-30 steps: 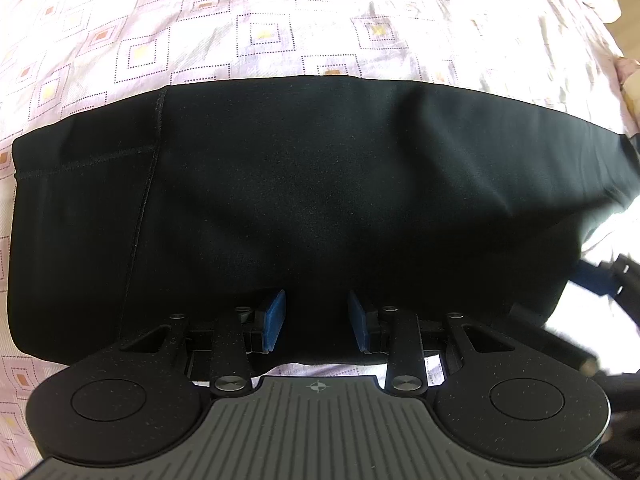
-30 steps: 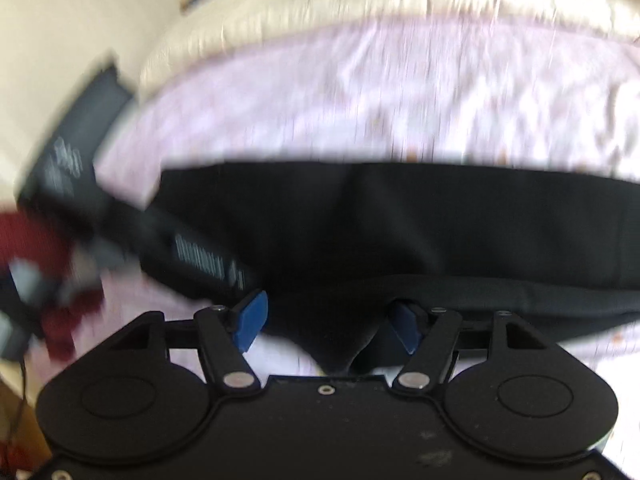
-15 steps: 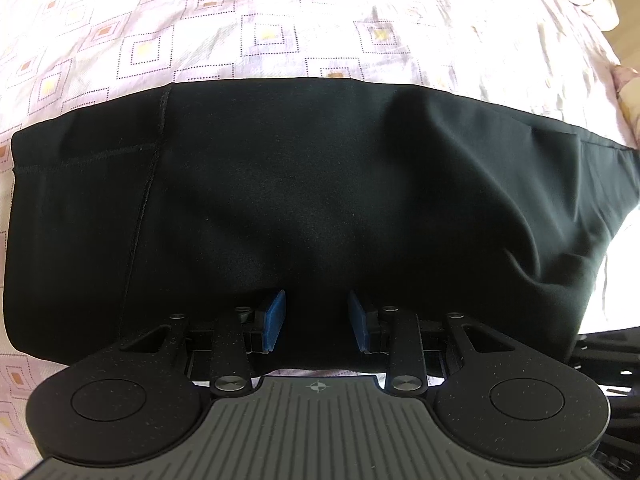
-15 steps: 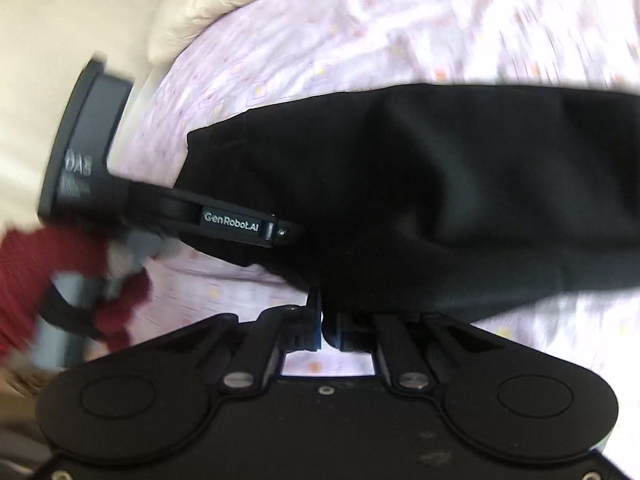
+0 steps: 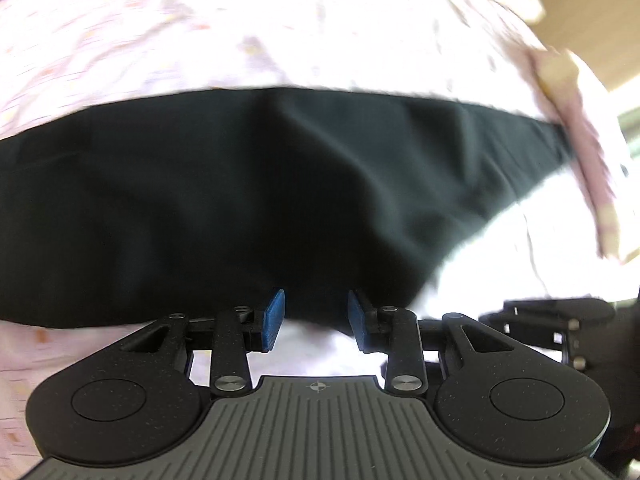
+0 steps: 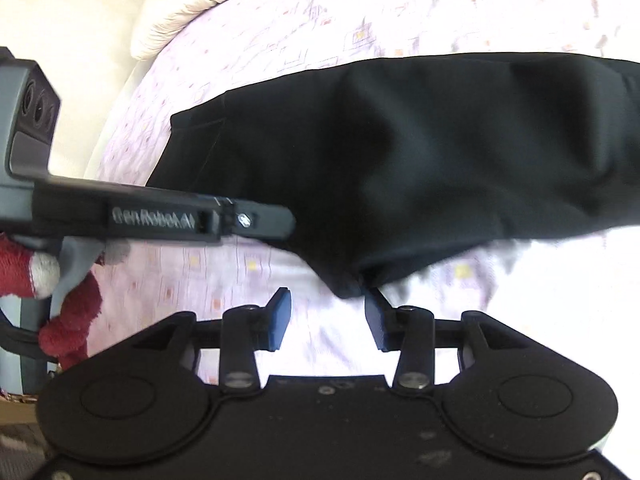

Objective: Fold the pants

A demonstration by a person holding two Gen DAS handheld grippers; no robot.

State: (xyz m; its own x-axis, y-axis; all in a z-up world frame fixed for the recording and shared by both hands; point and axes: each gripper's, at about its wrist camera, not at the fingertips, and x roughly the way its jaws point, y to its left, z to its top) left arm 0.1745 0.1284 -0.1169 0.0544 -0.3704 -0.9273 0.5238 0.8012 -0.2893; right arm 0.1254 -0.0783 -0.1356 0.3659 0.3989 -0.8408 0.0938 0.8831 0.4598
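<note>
Where they pinched the pants (image 6: 440, 152) before — right gripper (image 6: 328, 314) jaws just reopened, empty.

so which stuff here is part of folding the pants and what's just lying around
Part of the job:
- black pants
- left claw
- right claw

Just there:
- patterned bedsheet
- cream pillow

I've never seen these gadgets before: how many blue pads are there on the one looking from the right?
2. One blue pad sits on the left finger, the other on the right finger, beside the black pants' lower corner.
</note>
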